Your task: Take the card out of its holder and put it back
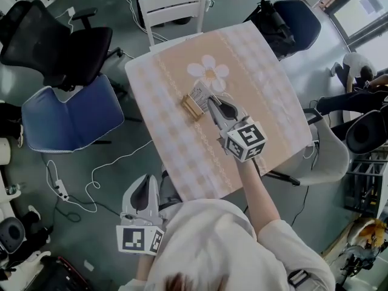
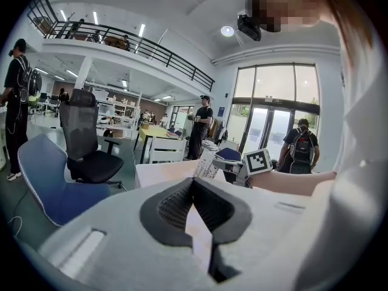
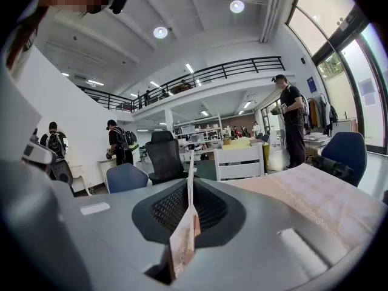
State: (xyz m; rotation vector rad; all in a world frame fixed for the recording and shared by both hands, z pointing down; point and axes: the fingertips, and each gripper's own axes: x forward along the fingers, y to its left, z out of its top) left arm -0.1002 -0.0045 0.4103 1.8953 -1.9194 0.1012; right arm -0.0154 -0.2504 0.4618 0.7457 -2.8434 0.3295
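A small wooden card holder (image 1: 191, 107) lies near the middle of the table (image 1: 176, 162), which has a checked cloth with a flower print. My right gripper (image 1: 211, 100) reaches over it from the near right and is shut on a pale printed card (image 1: 200, 92). The card stands right beside the holder; whether its lower edge is in the slot is hidden. In the right gripper view the card (image 3: 190, 183) is edge-on between the pads. My left gripper (image 1: 145, 180) hangs off the table's near-left edge, jaws together with nothing in them. From there the card (image 2: 206, 164) shows far off.
A white chair (image 1: 173, 8) stands at the table's far edge. A black office chair (image 1: 60, 44) and a blue chair (image 1: 70, 117) are on the left, a dark blue one (image 1: 294, 20) at the far right. Cables (image 1: 91, 187) trail over the floor. People stand in the background.
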